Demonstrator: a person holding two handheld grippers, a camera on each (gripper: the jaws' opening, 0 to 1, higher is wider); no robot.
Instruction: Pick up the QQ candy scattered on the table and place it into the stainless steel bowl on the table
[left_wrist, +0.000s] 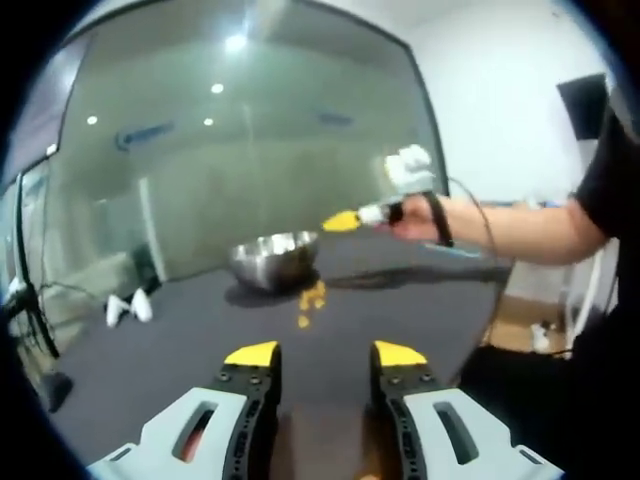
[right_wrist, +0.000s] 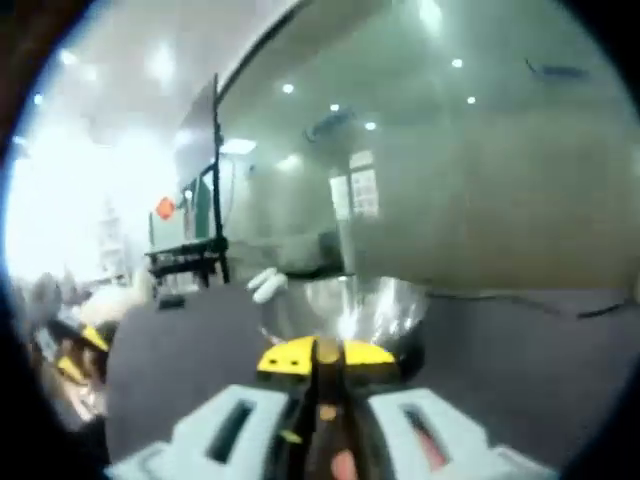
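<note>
Right gripper view: right gripper (right_wrist: 328, 354) jaws closed, pinched item unclear, bowl (right_wrist: 345, 310) just ahead. Left gripper (left_wrist: 325, 353) open, empty; candy (left_wrist: 312, 297) straight ahead, nearer it.

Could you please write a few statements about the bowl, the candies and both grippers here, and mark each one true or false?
1. The shiny stainless steel bowl stands upright on the dark grey table. True.
2. The small yellow-orange candies lie inside the bowl. False: they lie on the table beside it.
3. The left gripper has its jaws apart. True.
4. The right gripper is wide open. False: its yellow tips meet, just before the bowl.
</note>
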